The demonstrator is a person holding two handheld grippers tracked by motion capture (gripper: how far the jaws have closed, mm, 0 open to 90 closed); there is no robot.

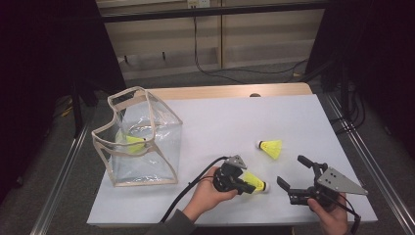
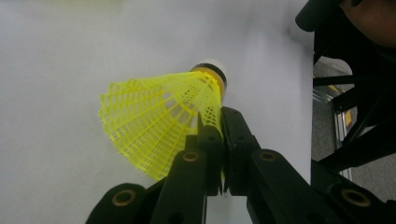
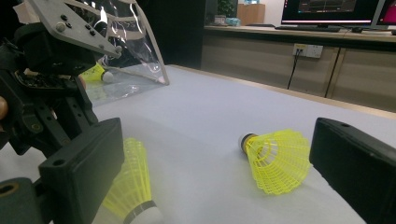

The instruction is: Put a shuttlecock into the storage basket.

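My left gripper (image 1: 246, 185) is shut on the mesh skirt of a yellow shuttlecock (image 1: 255, 184) low over the white table top, near the front. In the left gripper view the jaws (image 2: 221, 122) pinch the skirt's edge, and the shuttlecock (image 2: 154, 121) points its white cork away. My right gripper (image 1: 292, 171) stands open to the right of it, with nothing between its fingers. A second yellow shuttlecock (image 1: 271, 148) lies on its side just beyond; in the right gripper view the shuttlecock (image 3: 275, 158) lies ahead, between the spread jaws. A third shuttlecock (image 1: 131, 142) lies inside the clear bag (image 1: 164, 125).
The clear bag with beige trim stands open at the table's left (image 3: 140, 42). The white table top (image 1: 235, 117) stretches bare between the bag and the grippers. A black cable (image 1: 195, 183) trails from the left gripper. Metal rails run along both sides of the table.
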